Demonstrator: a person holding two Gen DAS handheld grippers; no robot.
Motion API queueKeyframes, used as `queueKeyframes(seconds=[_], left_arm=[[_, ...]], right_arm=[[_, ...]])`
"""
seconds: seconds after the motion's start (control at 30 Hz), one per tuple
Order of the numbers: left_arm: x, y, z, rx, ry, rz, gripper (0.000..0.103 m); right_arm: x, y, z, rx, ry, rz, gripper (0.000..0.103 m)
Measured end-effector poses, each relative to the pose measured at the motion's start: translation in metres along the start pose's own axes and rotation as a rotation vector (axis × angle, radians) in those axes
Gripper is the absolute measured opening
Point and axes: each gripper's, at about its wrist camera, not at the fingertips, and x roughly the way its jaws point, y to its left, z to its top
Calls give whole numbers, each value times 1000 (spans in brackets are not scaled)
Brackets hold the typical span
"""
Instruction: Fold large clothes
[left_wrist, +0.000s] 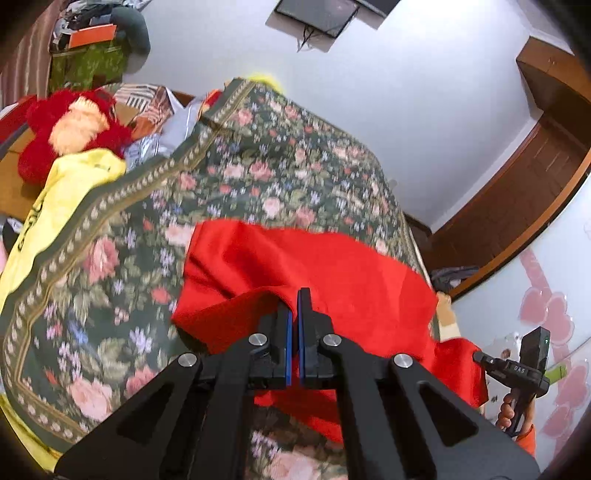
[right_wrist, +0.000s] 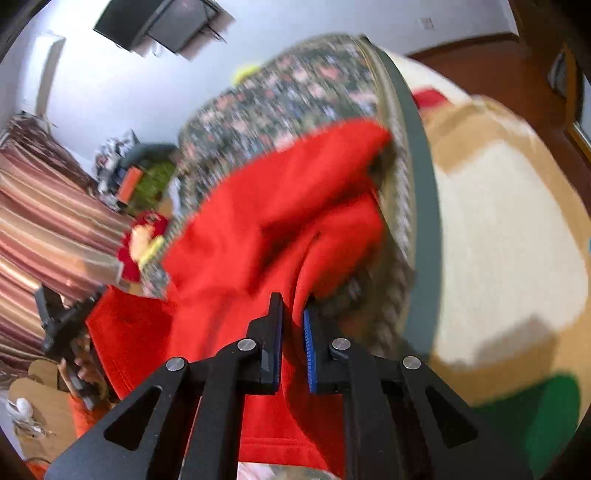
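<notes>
A red garment (left_wrist: 332, 266) lies partly spread on a bed with a floral cover (left_wrist: 258, 166). My left gripper (left_wrist: 295, 301) is shut on a fold of its near edge, and the cloth rises to the blue pads. In the right wrist view the red garment (right_wrist: 258, 221) is bunched and lifted off the floral cover (right_wrist: 295, 85). My right gripper (right_wrist: 291, 308) is shut on a hanging fold of it, with red cloth filling the gap between the pads. The view is motion-blurred. A hand (left_wrist: 511, 410) holds the right tool's black body (left_wrist: 528, 362) at the garment's right end.
A yellow cloth (left_wrist: 66, 192) and a red plush toy (left_wrist: 70, 125) lie at the bed's far left among piled items. A dark screen (left_wrist: 317, 14) hangs on the white wall. A wooden door (left_wrist: 517, 192) is at the right. A beige and white blanket (right_wrist: 498, 221) hangs beside the bed; striped curtains (right_wrist: 44, 221) are at the left.
</notes>
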Motion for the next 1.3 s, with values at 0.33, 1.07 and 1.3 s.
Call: queueKeyframes(seconds=[0.33, 1.07, 1.3], left_arm=[[39, 20, 68, -72, -66, 82, 1], [124, 56, 96, -55, 83, 211, 54], [89, 41, 100, 43, 28, 237, 86]], right_arm=[[38, 16, 98, -41, -98, -100, 7], [94, -3, 117, -94, -9, -262, 23], [104, 28, 112, -208, -10, -285, 81]])
